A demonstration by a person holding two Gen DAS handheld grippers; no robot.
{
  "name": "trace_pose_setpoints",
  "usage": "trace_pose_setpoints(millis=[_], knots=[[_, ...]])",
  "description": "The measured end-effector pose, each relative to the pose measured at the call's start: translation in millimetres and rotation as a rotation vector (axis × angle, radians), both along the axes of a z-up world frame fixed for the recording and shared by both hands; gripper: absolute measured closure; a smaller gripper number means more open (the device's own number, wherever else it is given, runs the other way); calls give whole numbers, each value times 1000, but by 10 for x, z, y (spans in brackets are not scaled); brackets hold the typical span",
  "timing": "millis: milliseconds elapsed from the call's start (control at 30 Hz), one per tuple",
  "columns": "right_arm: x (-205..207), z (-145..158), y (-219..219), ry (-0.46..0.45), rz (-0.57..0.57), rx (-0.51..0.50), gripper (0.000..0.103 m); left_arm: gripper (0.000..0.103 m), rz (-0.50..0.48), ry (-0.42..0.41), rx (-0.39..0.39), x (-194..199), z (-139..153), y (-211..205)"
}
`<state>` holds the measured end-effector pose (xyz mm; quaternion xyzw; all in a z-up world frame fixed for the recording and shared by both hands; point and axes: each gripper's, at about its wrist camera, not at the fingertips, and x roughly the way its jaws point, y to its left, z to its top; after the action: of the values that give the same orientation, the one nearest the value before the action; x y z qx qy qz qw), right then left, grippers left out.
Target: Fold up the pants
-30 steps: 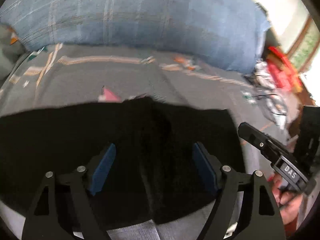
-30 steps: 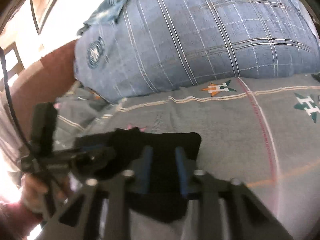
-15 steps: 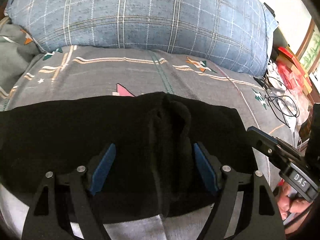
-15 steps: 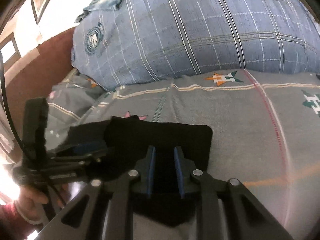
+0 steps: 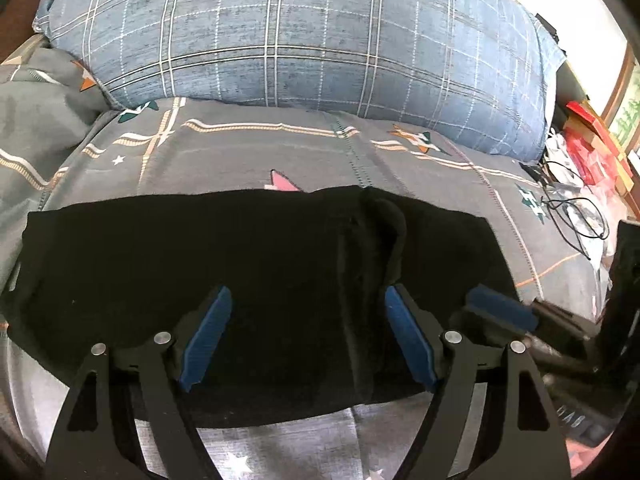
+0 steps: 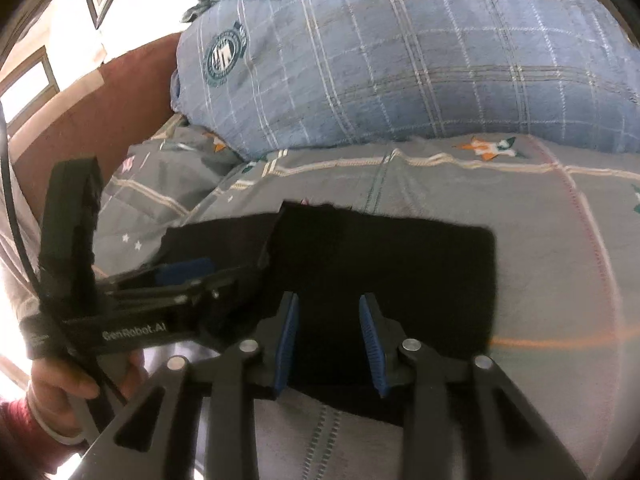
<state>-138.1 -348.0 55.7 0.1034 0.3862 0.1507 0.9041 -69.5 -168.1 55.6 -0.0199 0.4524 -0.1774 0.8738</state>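
Just ahead of both grippers, the black pants [image 5: 248, 280] lie folded into a flat rectangle on the grey patterned bedspread [image 5: 248, 152]. Beyond them, at the far side of the bed, a big blue plaid pillow [image 5: 304, 36] lies against the bedspread.

The left gripper [image 5: 306, 336] hangs over the near half of the pants with its blue pads spread wide; a raised fold of cloth runs between them, but neither pad presses on it. To its right, the right gripper [image 6: 328, 340] sits low over the near right corner of the pants. Its jaws have just been opening and now stand partly apart, with black cloth showing in the gap and the pads no longer pinching it.

From the right gripper's side, a hand [image 6: 68, 384] in a dark red sleeve grips the left tool's handle, down at the lower left. Off past the right edge of the bed, a tangle of black cable [image 5: 576, 216] and some red boxes [image 5: 592, 144] are heaped.
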Motion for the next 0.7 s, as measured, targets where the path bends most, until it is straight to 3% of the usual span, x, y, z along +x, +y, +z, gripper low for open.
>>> trace_pose_setpoints(millis=[100,233,367,700], knots=[[27,-79,52,20,10,-24,69,24,11,14,-3,4,-44,42],[9,50,116,9,36,-36,67,24,30,5,-6,-17,6,121],[20,169,191,-22,57,-35,59,24,60,-11,-8,-49,86,240],[182,262,520,-48,116,-23,59,24,149,-36,11,-78,176,697]])
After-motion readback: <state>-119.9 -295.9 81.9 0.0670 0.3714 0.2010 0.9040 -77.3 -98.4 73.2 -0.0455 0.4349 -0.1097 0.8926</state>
